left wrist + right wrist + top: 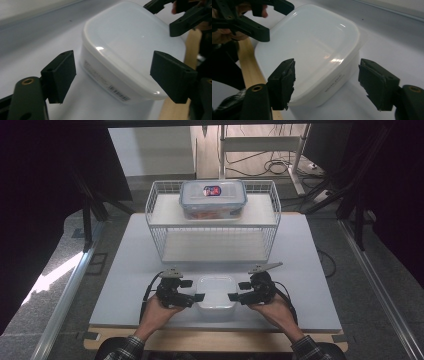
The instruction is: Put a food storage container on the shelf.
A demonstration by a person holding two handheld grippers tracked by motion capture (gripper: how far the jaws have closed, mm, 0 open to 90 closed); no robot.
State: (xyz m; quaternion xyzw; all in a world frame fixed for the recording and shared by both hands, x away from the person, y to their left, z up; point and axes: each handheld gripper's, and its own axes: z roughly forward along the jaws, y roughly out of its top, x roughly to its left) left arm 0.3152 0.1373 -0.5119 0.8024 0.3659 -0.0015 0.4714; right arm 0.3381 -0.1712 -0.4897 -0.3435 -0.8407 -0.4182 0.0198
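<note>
A white lidded plastic box (pixel 216 296) sits near the table's front edge, between both hands. My left gripper (pixel 198 297) is open at the box's left side; in the left gripper view its jaws straddle the box (pixel 130 50) without touching it. My right gripper (pixel 234 297) is open at the box's right side, and its jaws likewise stand wide on either side of the box (pixel 312 47). Across the box, the left gripper (pixel 249 20) appears in the right gripper view and the right gripper (pixel 185 17) in the left gripper view.
A white wire rack (pixel 212 220) stands at the back middle of the grey table (pixel 125 280). On its upper shelf rests a clear lidded container (pixel 213 199) with a red and blue label. A wooden strip (pixel 215 340) runs along the table's front edge.
</note>
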